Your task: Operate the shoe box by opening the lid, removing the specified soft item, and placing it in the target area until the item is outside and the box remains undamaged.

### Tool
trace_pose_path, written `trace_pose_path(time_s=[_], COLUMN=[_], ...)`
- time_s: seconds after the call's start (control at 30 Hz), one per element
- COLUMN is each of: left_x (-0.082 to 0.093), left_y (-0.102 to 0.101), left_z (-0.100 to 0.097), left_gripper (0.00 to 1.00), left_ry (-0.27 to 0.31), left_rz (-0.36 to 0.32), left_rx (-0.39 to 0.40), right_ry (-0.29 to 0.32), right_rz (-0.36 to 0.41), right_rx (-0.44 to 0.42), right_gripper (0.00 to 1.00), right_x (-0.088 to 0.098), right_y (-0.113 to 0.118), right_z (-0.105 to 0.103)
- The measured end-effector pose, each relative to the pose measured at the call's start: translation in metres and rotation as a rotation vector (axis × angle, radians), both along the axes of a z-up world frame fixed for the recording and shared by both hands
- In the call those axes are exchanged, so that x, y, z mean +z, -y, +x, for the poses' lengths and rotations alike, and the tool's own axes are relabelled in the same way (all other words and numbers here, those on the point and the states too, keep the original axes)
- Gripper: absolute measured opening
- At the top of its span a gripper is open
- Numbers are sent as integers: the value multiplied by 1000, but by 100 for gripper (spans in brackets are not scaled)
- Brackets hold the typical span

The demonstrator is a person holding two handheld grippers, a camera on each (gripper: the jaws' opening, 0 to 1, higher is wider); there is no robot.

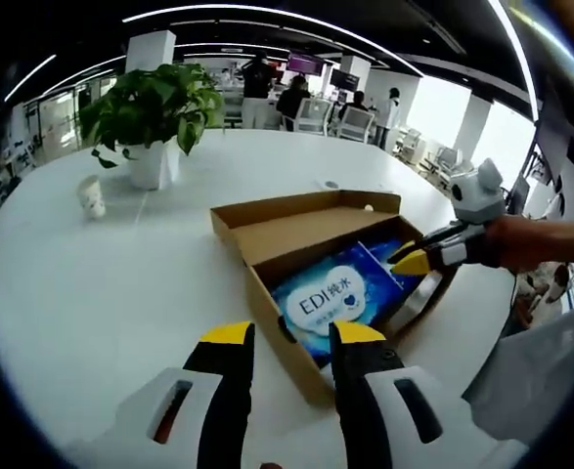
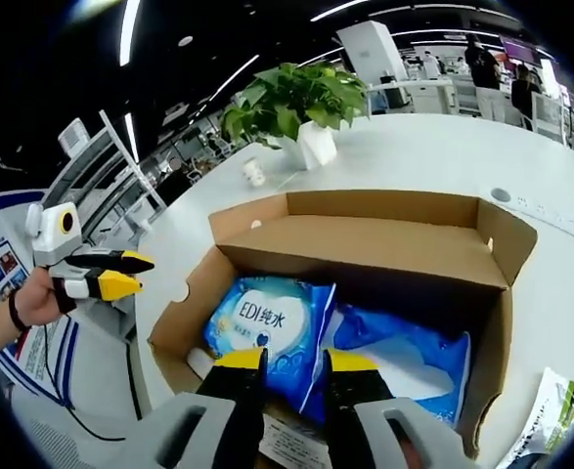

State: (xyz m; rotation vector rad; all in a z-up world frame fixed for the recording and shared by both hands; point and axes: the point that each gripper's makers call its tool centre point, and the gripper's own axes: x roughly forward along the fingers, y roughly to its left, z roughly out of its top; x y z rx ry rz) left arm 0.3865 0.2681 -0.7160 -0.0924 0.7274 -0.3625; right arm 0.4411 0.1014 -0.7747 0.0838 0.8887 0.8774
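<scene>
The right gripper view shows two blue packs point(image 2: 272, 327) in the open box point(image 2: 365, 230) on the bench point(image 1: 120, 283). Both hand-held grippers, left point(image 1: 285, 337) and right point(image 2: 294, 359), gape slightly, empty, at the box's near edge.

Left gripper point(image 1: 285, 337): black jaws, yellow tips, white housing with dark slots. Right gripper point(image 2: 294, 362): same black jaws, yellow tips, pale grey-white housing. Hand point(image 2: 34, 305) wore dark wristband; bare forearm, sleeve not seen.
</scene>
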Motion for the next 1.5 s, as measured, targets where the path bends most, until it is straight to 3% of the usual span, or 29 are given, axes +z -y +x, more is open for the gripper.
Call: trace_pose_path(time_s=[0.57,0.73,1.17,1.3,1.37,1.43,1.5], left_x=[-20,-26,-29,-29,-27,-26,-27], left_y=[-41,-47,-38,-38,-35,-34,-35], left_z=[-14,-22,-33,-32,-33,-31,-27], left_gripper=[30,29,29,29,29,29,29], left_ry=[-36,-49,-58,-58,-56,-55,-53], left_rz=[1,1,-6,-6,-6,-2,-2], left_rx=[57,72,72,71,69,62,58], right_ry=[-55,-67,-76,-70,-46,-72,-48], right_rz=[-41,-31,-7,-3,-38,-6,-28], right_rx=[8,0,-21,-31,-37,-44,-28], right_gripper=[17,18,15,10,1,0,0], right_x=[-33,-33,-36,-34,-36,-36,-36], right_y=[-21,-23,-19,-15,-7,-11,-11], right_z=[5,4,12,12,17,14,13])
